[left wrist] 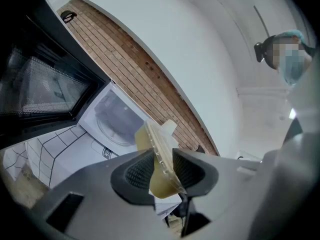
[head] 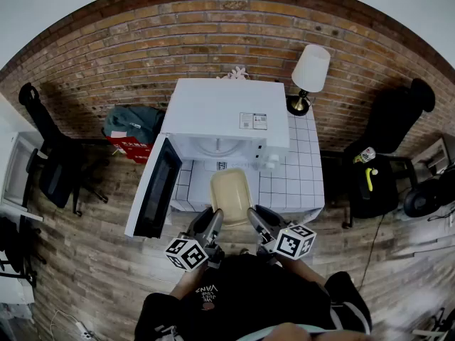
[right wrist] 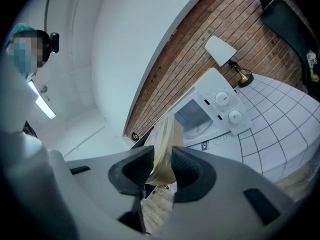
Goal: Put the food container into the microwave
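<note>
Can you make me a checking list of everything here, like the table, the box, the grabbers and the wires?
Surface: white tiled table, carrying the microwave.
Job's things: food container in front of the microwave; its door stands open.
Clutter: lamp on the table's back corner.
Grippers: left gripper and right gripper each shut on a container edge.
Cables: thin cable on the wood floor.
Surroundings: brick wall, black chairs, red and grey bag.

left claw [left wrist: 162,166]: forward, clamped on food container [head: 230,189] | right claw [right wrist: 161,165]: alongside, clamped on same
</note>
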`<state>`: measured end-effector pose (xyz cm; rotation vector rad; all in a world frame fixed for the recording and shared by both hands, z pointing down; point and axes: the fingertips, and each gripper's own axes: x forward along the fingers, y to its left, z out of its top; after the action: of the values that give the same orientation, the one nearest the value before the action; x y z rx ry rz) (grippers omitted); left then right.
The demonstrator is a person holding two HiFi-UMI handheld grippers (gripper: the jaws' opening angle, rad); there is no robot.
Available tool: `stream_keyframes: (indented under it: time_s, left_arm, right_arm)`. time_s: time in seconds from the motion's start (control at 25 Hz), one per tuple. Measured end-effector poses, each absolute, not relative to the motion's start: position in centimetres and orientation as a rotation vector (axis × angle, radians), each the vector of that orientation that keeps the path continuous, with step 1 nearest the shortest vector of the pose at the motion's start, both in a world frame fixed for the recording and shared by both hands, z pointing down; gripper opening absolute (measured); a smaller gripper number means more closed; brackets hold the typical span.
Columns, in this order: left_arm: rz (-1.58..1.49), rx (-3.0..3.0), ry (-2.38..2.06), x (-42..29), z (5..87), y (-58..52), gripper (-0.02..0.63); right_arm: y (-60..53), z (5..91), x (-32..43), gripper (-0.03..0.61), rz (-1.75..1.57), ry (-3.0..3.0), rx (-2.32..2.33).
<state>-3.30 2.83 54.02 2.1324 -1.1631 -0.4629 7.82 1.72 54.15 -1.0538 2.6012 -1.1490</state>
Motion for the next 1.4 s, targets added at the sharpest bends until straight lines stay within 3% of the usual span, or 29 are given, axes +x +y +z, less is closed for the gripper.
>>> stream_keyframes:
  time_s: [0.8, 1.4]
  left_arm:
    - [-0.463, 2.085, -1.262, -0.7, 55.1, 2.9, 0.12]
    - [-0.446, 2.076, -1.215, -3.2, 55.6, 0.0, 0.12]
  right_arm:
    - [1.2, 55.4, 10.2, 0.1, -1.206, 2.661, -0.964]
    - [-1.6, 55.8, 7.9, 0.098, -1.235, 2.596, -1.033]
